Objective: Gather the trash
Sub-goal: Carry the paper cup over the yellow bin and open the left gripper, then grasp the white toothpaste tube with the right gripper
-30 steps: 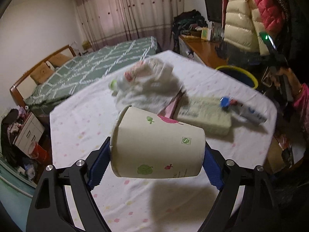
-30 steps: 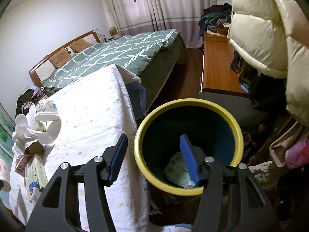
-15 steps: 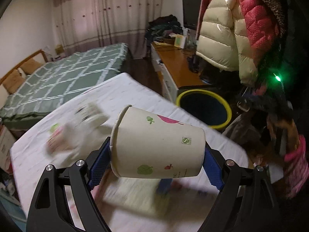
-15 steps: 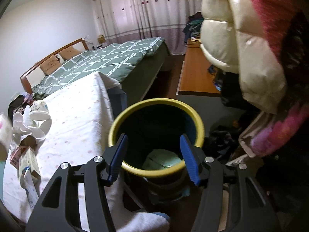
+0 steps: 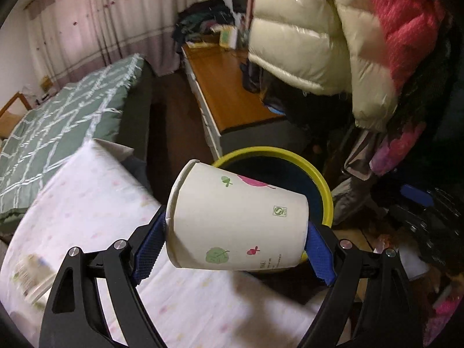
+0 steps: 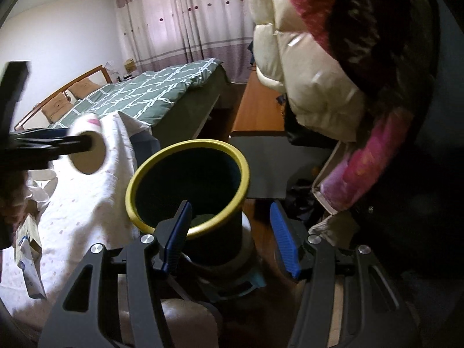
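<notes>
Left claw clamps a white paper cup sideways between its blue pads, rim to the left, base to the right; the cup hangs in the air in front of a yellow-rimmed bin, above the edge of the table w/ its white dotted cloth. Left wrist view gives the cup's print: green leaves, a pink shape, small red mark, a square green logo, fine text near the base. Right wrist view shows what that one can't: the cup's open mouth, brown inside, seen from the bin side w/ the left claw's dark arm blurred across it, and the bin nearly whole, dark blue-black inside, something pale green low in it, hard to make out. Right claw is empty, fingers spread wide, its left pad overlapping the bin's near rim, right pad off to the side. A carton lies at the table's left edge, partly cut off; in the left view only a blur there. Cup hides much of the bin in the left view. Behind: green quilted bed, cream and red puffer jackets, wood-topped cabinet.
</notes>
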The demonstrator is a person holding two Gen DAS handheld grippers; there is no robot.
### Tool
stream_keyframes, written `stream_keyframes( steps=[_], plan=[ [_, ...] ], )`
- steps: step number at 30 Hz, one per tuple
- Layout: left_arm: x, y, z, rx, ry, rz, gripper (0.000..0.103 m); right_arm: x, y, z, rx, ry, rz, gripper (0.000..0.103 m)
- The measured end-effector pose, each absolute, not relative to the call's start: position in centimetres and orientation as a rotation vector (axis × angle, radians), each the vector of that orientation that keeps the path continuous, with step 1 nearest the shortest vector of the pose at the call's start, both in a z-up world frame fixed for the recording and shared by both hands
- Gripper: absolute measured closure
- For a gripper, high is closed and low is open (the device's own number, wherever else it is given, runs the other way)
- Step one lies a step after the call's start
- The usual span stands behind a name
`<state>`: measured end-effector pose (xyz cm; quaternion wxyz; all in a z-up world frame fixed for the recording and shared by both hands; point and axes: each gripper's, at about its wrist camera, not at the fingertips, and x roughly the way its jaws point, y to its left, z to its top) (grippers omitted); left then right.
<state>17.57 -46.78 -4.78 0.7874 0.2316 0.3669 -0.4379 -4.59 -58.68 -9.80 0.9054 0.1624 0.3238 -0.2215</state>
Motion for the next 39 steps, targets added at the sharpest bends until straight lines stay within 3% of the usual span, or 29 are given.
stream_keyframes(
  steps=[3, 6, 12, 23, 33, 39],
  plan=[
    [18.2, -50.0, -6.8, 0.534, 0.806, -0.927, 0.018, -5.2, -59.2, -10.1, 0.35, 0.67, -0.467, 0.049],
    [18.8, -51.4, -8.0, 0.546, 0.806, -0.903, 0.008, -5.3, -59.5, -10.4, 0.362, 0.674, -0.475, 0.049],
    [19.1, -50.5, -6.9, 0.488, 0.804, -0.891, 0.008, -5.2, -58.8, -10.2, 0.36, 0.673, -0.463, 0.048],
    [14.0, -32.6, 2.0, 0.264, 0.655, -0.771, 0.005, -3.3, -54.0, -9.8, 0.328, 0.692, -0.336, 0.045],
    [9.6, -14.5, 1.3, 0.099, 0.609, -0.443, 0.005, -0.3, -44.4, -8.4, 0.214, 0.731, -0.036, 0.045],
    [7.7, -7.3, -0.2, 0.056, 0.612, -0.299, 0.005, 1.5, -36.7, -7.9, 0.122, 0.772, 0.206, 0.045]
  ],
)
